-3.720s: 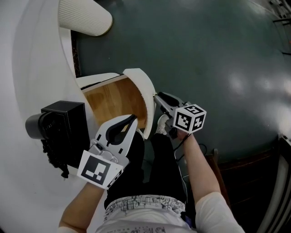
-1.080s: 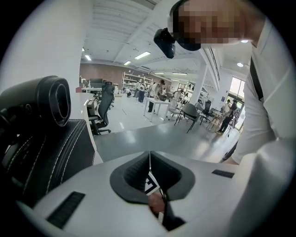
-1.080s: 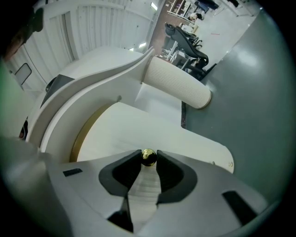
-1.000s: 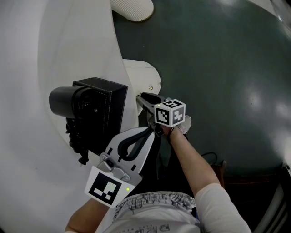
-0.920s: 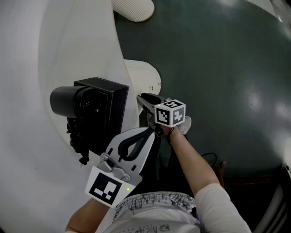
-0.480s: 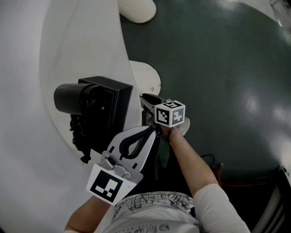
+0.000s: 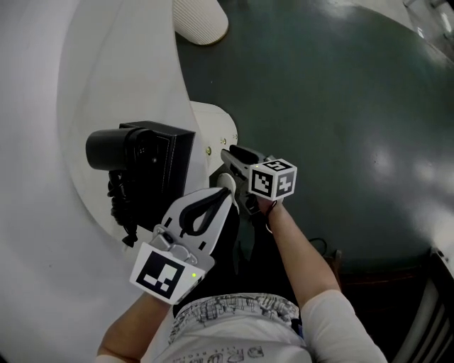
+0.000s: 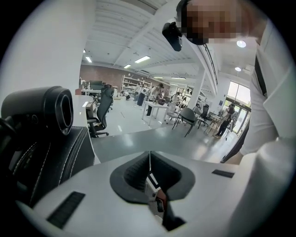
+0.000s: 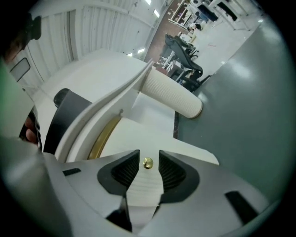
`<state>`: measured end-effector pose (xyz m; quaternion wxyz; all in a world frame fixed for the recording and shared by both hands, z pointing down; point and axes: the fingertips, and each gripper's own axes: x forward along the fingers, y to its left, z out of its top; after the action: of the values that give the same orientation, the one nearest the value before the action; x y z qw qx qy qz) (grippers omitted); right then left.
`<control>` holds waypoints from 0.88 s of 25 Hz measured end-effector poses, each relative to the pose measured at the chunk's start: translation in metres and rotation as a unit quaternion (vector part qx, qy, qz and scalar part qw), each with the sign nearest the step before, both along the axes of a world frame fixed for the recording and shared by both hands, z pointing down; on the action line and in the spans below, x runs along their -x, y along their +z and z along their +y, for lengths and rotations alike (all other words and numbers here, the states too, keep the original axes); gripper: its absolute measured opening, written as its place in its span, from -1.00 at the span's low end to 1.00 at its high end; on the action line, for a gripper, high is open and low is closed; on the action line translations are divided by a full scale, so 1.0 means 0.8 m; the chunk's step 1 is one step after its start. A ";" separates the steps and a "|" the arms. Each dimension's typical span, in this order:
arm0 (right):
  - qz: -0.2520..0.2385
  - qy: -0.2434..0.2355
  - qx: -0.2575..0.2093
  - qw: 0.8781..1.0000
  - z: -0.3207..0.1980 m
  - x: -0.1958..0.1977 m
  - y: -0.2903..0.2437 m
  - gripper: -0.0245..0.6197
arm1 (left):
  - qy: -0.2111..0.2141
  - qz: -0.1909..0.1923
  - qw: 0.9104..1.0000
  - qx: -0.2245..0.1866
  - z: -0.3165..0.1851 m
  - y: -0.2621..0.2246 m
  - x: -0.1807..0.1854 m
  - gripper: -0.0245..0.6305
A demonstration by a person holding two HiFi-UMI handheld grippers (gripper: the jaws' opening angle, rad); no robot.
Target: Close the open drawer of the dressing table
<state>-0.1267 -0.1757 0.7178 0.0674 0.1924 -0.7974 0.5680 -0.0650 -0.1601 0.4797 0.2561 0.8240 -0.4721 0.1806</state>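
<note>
The white dressing table (image 7: 128,71) fills the left of the head view. Its curved white drawer front (image 7: 216,124) sits pushed in under the tabletop, and a small gold knob (image 7: 209,150) shows on it. My right gripper (image 7: 228,154) points at that front. Its jaws have just been opening, and in the right gripper view they stand open (image 9: 148,156), with the knob (image 9: 147,163) in the gap and no pad touching it. My left gripper (image 7: 224,194) hovers nearer the person, beside the table edge. It is shut (image 8: 149,158) with nothing in it.
A black box with a dark cylinder on it (image 7: 152,166) stands on the tabletop by the left gripper. A ribbed white cushion (image 7: 201,18) lies beyond the drawer. Dark green floor (image 7: 340,106) spreads to the right. The person's legs are below the grippers.
The drawer, open with its wooden inside showing at first, is now pushed in. In the last half second the right gripper drew back a little from the drawer front and its jaws spread.
</note>
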 end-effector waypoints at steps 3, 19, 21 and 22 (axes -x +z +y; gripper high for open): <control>0.000 0.017 -0.016 1.000 -0.011 -0.025 -0.028 -0.50 | 0.007 -0.001 1.000 -0.008 0.000 -0.011 -0.004 -0.85; 0.015 0.065 -0.125 0.990 -0.005 -0.129 -0.225 -0.52 | 0.032 0.021 0.996 -0.076 0.014 -0.105 -0.026 -0.85; 0.019 0.071 -0.143 0.987 -0.002 -0.141 -0.252 -0.52 | 0.037 0.026 0.995 -0.086 0.017 -0.116 -0.027 -0.85; 0.022 0.075 -0.152 0.985 -0.001 -0.145 -0.264 -0.52 | 0.039 0.029 0.995 -0.090 0.018 -0.120 -0.026 -0.85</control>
<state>-0.0104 -0.1762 0.5064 0.0120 0.2717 -0.8562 0.4393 -0.0446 -0.1455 0.3838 0.1869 0.8662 -0.4466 0.1234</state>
